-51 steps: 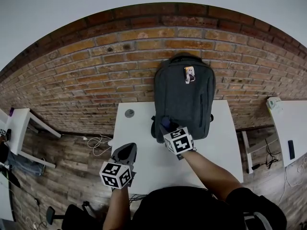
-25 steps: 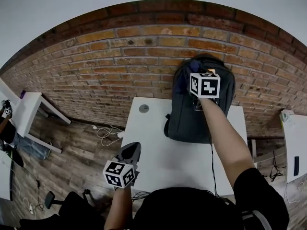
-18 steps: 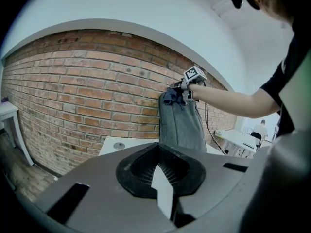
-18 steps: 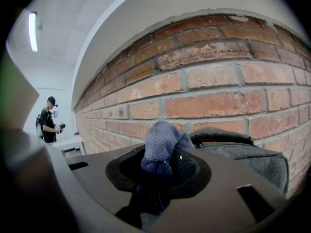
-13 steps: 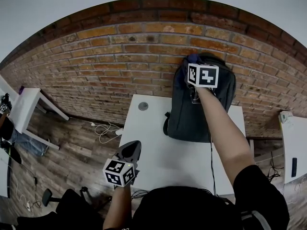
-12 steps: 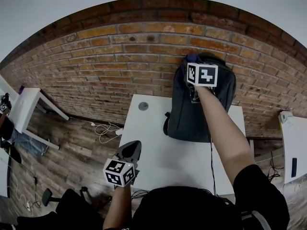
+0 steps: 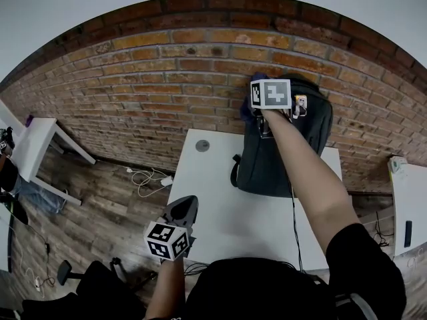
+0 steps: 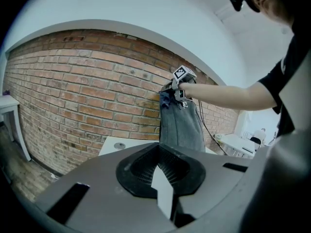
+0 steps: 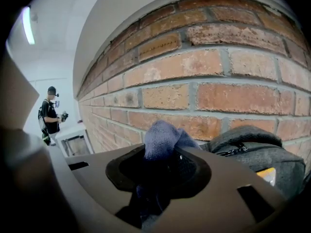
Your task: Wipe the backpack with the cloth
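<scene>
A dark grey backpack (image 7: 283,153) stands upright on the white table (image 7: 220,205), leaning against the brick wall. It shows too in the left gripper view as the backpack (image 8: 182,125) and in the right gripper view as the backpack (image 9: 257,154). My right gripper (image 7: 257,109) is up at the backpack's top left corner, shut on a blue cloth (image 9: 163,137) that bunches out between its jaws. The cloth (image 7: 247,112) peeks out beside the marker cube. My left gripper (image 7: 181,211) hangs low at the table's near left edge, jaws together, holding nothing.
A small round grey disc (image 7: 202,146) lies at the table's far left. A brick wall (image 7: 153,79) stands right behind the backpack. Another white table (image 7: 30,145) is off left, and a third (image 7: 407,199) at right. A person (image 9: 50,115) stands far off.
My right gripper with the cloth rose from the backpack's lower front to its top, then slid left to the top left corner. The left gripper stayed put.
</scene>
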Motion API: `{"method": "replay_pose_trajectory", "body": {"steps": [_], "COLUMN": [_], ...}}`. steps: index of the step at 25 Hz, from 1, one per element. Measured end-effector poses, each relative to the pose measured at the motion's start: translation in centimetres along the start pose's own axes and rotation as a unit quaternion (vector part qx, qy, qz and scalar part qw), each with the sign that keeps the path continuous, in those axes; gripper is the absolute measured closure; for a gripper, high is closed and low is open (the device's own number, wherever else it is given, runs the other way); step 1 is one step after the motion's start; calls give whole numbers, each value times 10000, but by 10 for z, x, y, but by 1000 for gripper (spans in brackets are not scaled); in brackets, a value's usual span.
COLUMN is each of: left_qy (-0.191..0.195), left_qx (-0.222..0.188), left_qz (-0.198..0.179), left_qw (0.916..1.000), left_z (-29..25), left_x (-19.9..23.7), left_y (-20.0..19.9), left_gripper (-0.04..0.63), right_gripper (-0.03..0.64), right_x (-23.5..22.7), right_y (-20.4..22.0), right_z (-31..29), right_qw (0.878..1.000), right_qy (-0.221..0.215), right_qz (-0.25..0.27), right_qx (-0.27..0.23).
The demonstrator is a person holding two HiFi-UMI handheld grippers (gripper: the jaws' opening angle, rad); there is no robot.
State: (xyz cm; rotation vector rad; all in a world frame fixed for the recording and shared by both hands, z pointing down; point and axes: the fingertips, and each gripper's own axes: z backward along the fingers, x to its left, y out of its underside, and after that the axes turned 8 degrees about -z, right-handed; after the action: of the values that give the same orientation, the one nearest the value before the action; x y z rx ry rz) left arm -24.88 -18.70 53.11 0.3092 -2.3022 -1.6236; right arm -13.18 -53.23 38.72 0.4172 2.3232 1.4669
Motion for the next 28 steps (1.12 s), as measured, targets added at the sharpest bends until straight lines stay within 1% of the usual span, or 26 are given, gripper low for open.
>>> {"method": "replay_pose_trajectory", "body": {"steps": [6,10,14,20,22,25,28], "left_qy": [101,60,15,-33,-63,-60,-58], "left_qx": [1,6,-18,-11,-5,-32,-35], "left_qz": [-38,-23,11,50,71,56,28], "left_qw": [9999,10000,10000,10000,10000,10000,10000], "left_z": [-1,3,5,8,10,11,13], "left_x": [-6,-2,1,3,4,3,3], "left_y": [-1,1,1,5,7,5,3], "left_gripper": [604,604,604,604,604,604,604], "right_gripper": [506,506,505,505,506,506,506], "right_x": [6,15,31,36,40,39,54], "right_y": [6,11,29,45,58,84,89], "right_z": [-2,-2,-9,-12,-14,-14,-20], "right_qw": [9996,9995,9985,9994,9992,9978,9991], "right_qy": [36,29,-183,-27,-8,212,-73], "right_qz": [-263,-327,-484,-286,-257,-177,-211], "right_qx": [-8,-18,205,185,321,604,357]}}
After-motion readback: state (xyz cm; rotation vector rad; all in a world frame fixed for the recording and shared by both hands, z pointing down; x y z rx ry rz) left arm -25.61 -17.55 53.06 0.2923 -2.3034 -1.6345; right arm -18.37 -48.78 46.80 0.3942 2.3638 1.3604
